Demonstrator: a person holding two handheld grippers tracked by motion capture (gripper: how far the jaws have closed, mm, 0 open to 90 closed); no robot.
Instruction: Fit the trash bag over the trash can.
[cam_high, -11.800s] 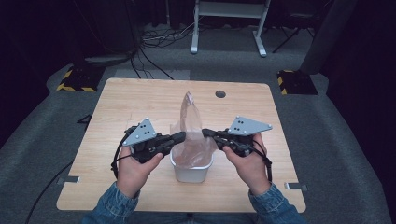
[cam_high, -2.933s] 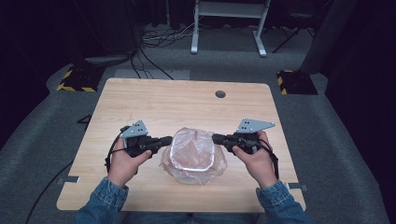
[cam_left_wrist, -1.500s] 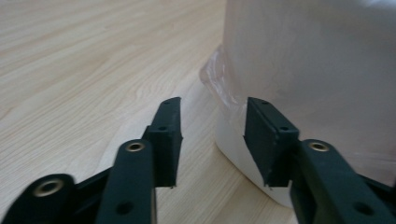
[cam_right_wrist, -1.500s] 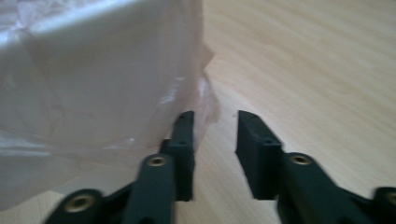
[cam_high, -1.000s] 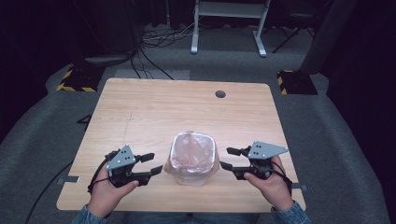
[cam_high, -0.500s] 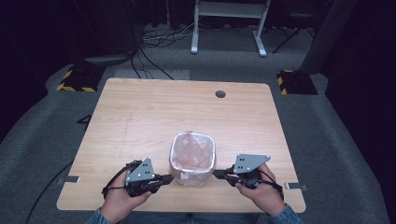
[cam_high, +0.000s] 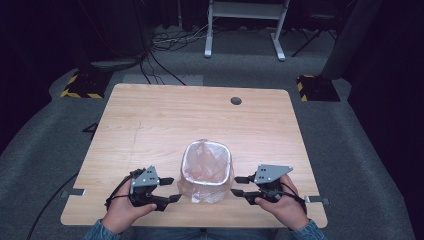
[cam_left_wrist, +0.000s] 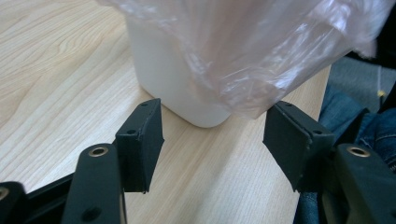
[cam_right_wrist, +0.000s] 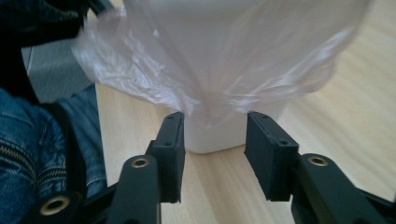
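A small white bin (cam_high: 206, 177) stands near the table's front edge, lined with a clear plastic bag (cam_high: 206, 162) folded down over its rim. The bag's skirt (cam_left_wrist: 261, 56) hangs over the bin's white wall (cam_left_wrist: 163, 70). My left gripper (cam_high: 168, 189) rests on the table just left of the bin, open, nothing between its jaws. My right gripper (cam_high: 236, 185) sits just right of the bin, open too. In the right gripper view the bag (cam_right_wrist: 224, 56) drapes above the white base (cam_right_wrist: 215, 135), which shows between my fingertips (cam_right_wrist: 173, 144).
The wooden table (cam_high: 165, 120) has a round cable hole (cam_high: 236, 101) at its far side. A person's blue denim legs (cam_right_wrist: 32, 154) sit at the front edge. Cables (cam_high: 160, 45) and a white desk frame (cam_high: 245, 25) lie on the grey floor beyond.
The bag, earlier held up tall between both grippers, now lines the bin with its edge folded over the rim. Both grippers have let go and dropped low beside the bin's base.
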